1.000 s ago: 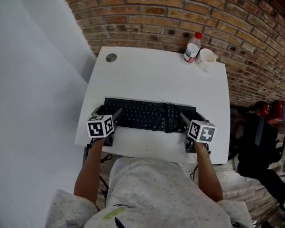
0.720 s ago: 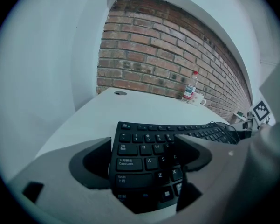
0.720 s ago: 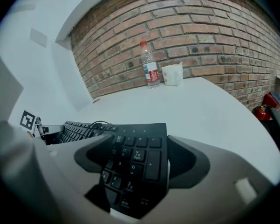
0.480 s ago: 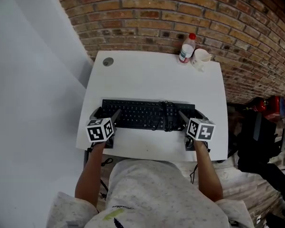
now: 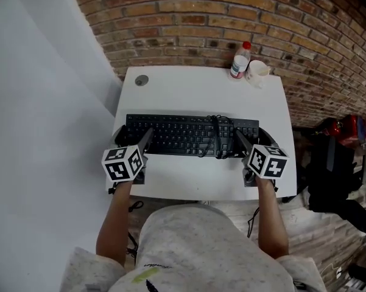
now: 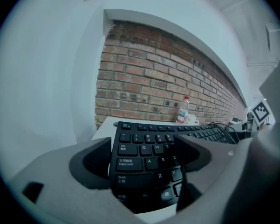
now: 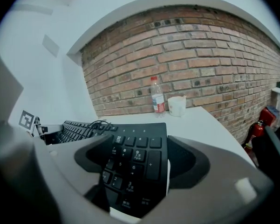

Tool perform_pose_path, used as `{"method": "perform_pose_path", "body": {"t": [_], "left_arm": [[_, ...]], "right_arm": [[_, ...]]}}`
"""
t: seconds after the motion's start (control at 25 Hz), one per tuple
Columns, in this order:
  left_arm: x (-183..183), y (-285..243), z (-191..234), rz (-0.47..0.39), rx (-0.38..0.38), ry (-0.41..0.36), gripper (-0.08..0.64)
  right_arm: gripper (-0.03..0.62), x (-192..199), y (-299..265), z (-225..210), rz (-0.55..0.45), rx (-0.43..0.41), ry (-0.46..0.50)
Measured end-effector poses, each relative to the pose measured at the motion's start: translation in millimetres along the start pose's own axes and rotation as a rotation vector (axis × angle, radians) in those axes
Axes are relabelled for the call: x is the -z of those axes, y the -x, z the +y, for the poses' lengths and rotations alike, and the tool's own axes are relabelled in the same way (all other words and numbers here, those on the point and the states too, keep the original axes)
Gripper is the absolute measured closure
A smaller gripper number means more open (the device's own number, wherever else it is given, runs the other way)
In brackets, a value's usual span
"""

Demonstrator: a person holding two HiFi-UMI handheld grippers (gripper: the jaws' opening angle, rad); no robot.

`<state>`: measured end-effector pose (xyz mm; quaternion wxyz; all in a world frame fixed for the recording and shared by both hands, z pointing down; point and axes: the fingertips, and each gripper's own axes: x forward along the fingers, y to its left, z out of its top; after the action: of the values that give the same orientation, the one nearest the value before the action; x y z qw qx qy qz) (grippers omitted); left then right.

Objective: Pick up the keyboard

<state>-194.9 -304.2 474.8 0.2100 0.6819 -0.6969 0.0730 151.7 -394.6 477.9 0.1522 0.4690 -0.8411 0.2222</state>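
Note:
A black keyboard [image 5: 183,135] with its cable [image 5: 216,135] coiled on top is held lengthwise over the white table [image 5: 201,96]. My left gripper [image 5: 132,136] is shut on its left end, with jaws on the front and back edges. In the left gripper view the keyboard [image 6: 149,153] fills the gap of the left gripper [image 6: 144,158]. My right gripper [image 5: 254,140] is shut on the number-pad end. In the right gripper view the keyboard [image 7: 135,160] is clamped in the right gripper [image 7: 139,162]. The keyboard appears slightly raised off the table.
A plastic bottle [image 5: 239,61] with a red cap and a white cup [image 5: 257,72] stand at the table's far right edge, by the brick wall. A cable grommet [image 5: 141,80] sits at the far left corner. A fire extinguisher [image 5: 344,129] and dark gear [image 5: 329,175] are on the floor to the right.
Both grippers, still shut on the keyboard's ends, have moved away from the person's body. The keyboard has come with them and looks larger and closer to the head camera.

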Motion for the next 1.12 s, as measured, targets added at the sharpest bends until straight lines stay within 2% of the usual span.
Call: {"method": "perform_pose_path", "body": {"t": [0.52, 0.88, 1.12], "left_arm": [[-95.8, 71.3, 6.6, -0.222, 0.049, -0.048, 0.149], [-137.1, 113.9, 0.6, -0.327, 0.086, -0.081, 0.149], [-147.3, 126.7, -0.9, -0.371, 0.109, -0.089, 0.149]], "right_arm": [[0.216, -82.3, 69.1, 65.3, -0.232, 0.016, 0.068], [0.215, -111.8, 117.8, 93.9, -0.353, 0.037, 0.097], [0.215, -117.4, 134.2, 103.0, -0.399, 0.05, 0.108]]}}
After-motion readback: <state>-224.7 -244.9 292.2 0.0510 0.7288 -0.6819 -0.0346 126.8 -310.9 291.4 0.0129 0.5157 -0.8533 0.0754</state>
